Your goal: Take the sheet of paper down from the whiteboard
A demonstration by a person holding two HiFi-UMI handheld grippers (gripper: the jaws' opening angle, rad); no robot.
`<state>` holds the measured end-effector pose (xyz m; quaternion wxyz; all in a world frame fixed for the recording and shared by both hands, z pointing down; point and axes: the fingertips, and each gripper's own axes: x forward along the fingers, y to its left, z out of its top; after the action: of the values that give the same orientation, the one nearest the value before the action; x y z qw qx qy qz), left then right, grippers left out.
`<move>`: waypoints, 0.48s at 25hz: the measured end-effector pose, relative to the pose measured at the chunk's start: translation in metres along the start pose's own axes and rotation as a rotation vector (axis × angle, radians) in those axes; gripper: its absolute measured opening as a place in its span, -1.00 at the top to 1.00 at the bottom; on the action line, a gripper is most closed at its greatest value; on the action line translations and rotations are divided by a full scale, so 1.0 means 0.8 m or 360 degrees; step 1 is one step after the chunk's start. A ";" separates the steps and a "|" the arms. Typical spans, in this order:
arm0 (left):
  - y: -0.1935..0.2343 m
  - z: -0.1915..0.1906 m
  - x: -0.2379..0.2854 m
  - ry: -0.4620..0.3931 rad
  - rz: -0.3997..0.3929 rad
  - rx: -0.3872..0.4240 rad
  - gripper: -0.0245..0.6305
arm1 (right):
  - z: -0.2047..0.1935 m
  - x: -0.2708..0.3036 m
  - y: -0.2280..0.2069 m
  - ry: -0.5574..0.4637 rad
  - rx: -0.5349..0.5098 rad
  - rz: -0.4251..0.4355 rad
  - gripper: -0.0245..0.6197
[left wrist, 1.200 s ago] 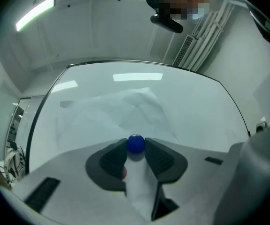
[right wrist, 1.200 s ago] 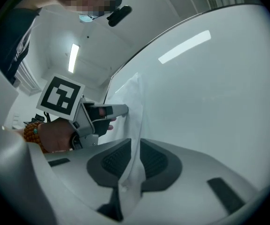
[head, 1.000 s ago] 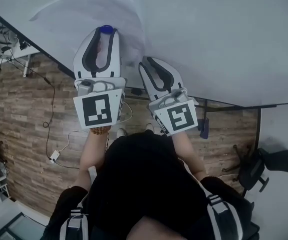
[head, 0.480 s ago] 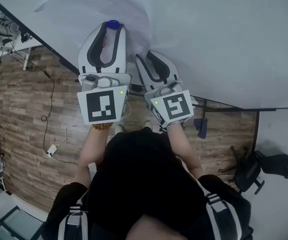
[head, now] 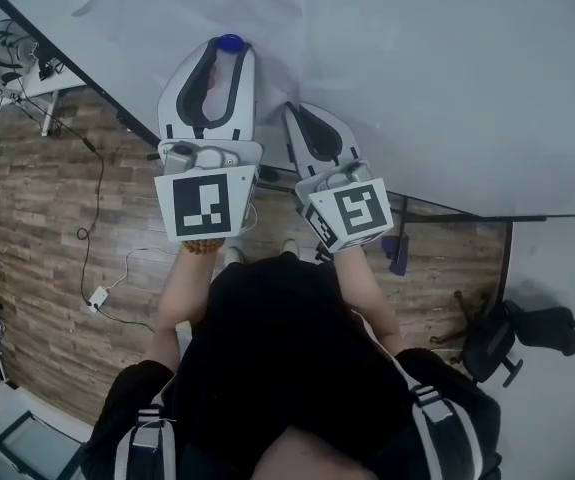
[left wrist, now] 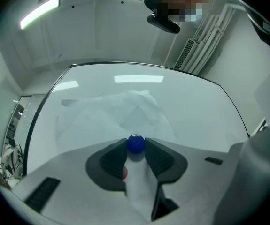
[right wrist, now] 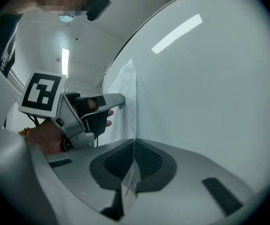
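The white sheet of paper (head: pixel 177 8) lies crumpled against the whiteboard (head: pixel 447 68). My left gripper (head: pixel 229 50) is shut on a blue round magnet (head: pixel 229 42) that sits on the sheet. In the left gripper view the magnet (left wrist: pixel 135 143) is pinched between the pad tips, and the paper (left wrist: pixel 106 116) spreads beyond it. A small red spot (left wrist: pixel 124 173) shows beside the left pad. My right gripper (head: pixel 297 113), lower right of the left one, has just been closing. In the right gripper view it (right wrist: pixel 134 144) is shut on the paper's edge (right wrist: pixel 125 88).
The whiteboard's dark lower frame (head: pixel 447 211) runs under both grippers. Below it lie a wood floor (head: pixel 47 228), a cable with a plug (head: pixel 97 295) and an office chair (head: pixel 527 328) at the right. The person's torso fills the bottom middle.
The right gripper's jaws, apart a second ago, now stand together on the paper's edge. The left gripper keeps hold of the blue magnet in about the same spot.
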<state>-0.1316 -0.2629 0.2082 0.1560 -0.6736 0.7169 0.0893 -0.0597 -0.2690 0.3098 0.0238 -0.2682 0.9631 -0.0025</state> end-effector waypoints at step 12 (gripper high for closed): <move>-0.004 0.000 -0.003 -0.0004 -0.0045 -0.0034 0.54 | 0.002 -0.005 0.002 -0.0040 0.0106 0.0015 0.93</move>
<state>-0.1281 -0.2611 0.2090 0.1510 -0.6852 0.7061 0.0955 -0.0568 -0.2654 0.3084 0.0448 -0.2626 0.9634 -0.0312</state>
